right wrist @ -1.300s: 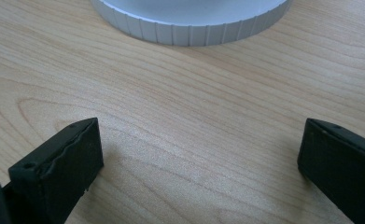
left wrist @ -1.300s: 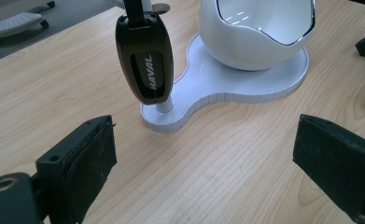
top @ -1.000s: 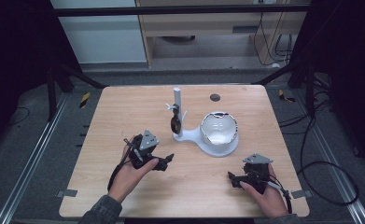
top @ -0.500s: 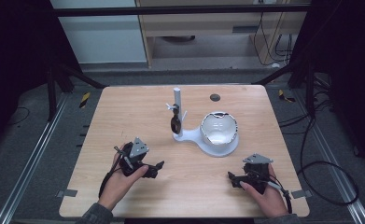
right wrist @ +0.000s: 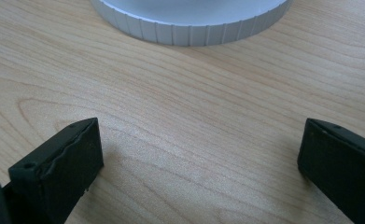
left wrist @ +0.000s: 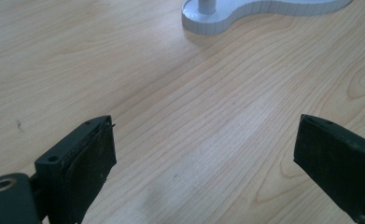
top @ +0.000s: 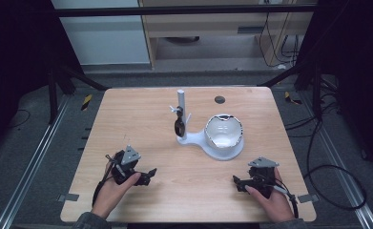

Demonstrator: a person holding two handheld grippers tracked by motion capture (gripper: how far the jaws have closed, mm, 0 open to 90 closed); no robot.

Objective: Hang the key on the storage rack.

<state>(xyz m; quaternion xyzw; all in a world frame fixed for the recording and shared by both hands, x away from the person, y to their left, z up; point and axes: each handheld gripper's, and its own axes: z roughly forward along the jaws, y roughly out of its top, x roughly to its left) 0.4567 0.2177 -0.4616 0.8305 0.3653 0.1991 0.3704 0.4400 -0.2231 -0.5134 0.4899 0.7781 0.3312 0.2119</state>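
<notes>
A white stand point(top: 193, 141) sits mid-table with an upright post point(top: 181, 101) and a round white bowl point(top: 224, 135) on its right end. A small dark object point(top: 178, 127) hangs from a peg on the post. My left gripper point(top: 147, 176) rests low over the table's front left, jaws wide open over bare wood point(left wrist: 208, 140); the stand's base point(left wrist: 208, 23) lies well ahead of it. Near the front right, my right gripper point(top: 236, 183) is open too, nothing between its jaws point(right wrist: 201, 140), and the round end of the base point(right wrist: 189, 23) lies just ahead.
A small dark disc point(top: 219, 99) lies near the far edge of the wooden table point(top: 127, 114). Metal rails and cables run along the floor on both sides. A shelf unit stands behind the table.
My left gripper has drawn back toward the front edge and a little left, away from the stand. The right gripper has stayed put.
</notes>
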